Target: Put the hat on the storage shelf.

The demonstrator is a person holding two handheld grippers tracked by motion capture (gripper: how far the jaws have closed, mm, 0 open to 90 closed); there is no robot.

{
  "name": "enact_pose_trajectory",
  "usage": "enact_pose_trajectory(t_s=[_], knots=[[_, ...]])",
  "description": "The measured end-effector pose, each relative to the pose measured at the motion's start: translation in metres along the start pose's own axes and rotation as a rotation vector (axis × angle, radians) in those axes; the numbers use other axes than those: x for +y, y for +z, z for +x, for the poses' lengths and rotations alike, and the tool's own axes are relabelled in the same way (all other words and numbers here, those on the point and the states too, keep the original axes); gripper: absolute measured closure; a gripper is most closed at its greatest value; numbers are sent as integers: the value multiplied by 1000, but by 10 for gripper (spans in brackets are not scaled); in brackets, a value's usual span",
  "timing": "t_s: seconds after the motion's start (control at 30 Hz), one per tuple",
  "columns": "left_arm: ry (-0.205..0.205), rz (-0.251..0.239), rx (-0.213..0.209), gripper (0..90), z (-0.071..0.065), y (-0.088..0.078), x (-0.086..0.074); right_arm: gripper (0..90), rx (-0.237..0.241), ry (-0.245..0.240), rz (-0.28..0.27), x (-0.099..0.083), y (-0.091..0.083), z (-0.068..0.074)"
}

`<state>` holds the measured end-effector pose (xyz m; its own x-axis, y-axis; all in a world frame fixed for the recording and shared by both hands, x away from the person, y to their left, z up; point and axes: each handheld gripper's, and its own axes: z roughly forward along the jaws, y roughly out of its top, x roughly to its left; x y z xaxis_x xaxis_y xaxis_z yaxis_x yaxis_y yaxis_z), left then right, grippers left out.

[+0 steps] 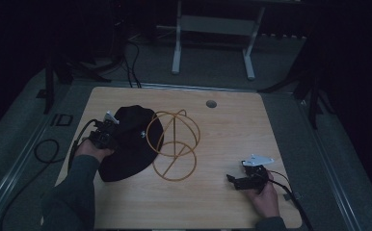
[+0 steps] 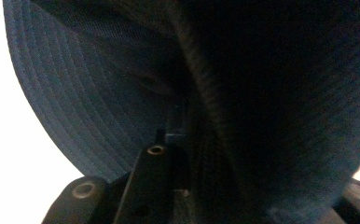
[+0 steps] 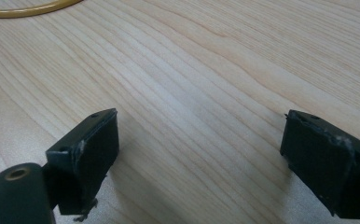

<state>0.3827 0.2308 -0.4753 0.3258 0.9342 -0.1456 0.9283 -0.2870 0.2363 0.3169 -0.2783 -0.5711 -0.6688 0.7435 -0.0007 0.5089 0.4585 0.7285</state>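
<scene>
Left tool (image 1: pixel 108 136) is clenched on the black hat's (image 1: pixel 131 144) brim at nine o'clock on the bench (image 1: pixel 222 125); right tool (image 3: pixel 199 154) idles released; hat not yet on the wire stand (image 1: pixel 174 144).

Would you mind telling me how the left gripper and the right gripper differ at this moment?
The left gripper is shut on the brim of the dark hat; the right gripper stands open with nothing between its jaws. The left gripper is at the hat beside the wire hat stand, while the right gripper rests low over bare wooden table, apart from both. Each is held in one of the person's hands.
</scene>
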Motion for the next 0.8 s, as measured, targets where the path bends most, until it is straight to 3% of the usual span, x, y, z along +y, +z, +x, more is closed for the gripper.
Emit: enact_pose_trajectory(t_s=[0.23,0.8], knots=[[5,-7,-20,874,0,-4,0,113,0,0,0,0,0,0],[-7,-38,-48,880,0,-17,1,113,0,0,0,0,0,0]])
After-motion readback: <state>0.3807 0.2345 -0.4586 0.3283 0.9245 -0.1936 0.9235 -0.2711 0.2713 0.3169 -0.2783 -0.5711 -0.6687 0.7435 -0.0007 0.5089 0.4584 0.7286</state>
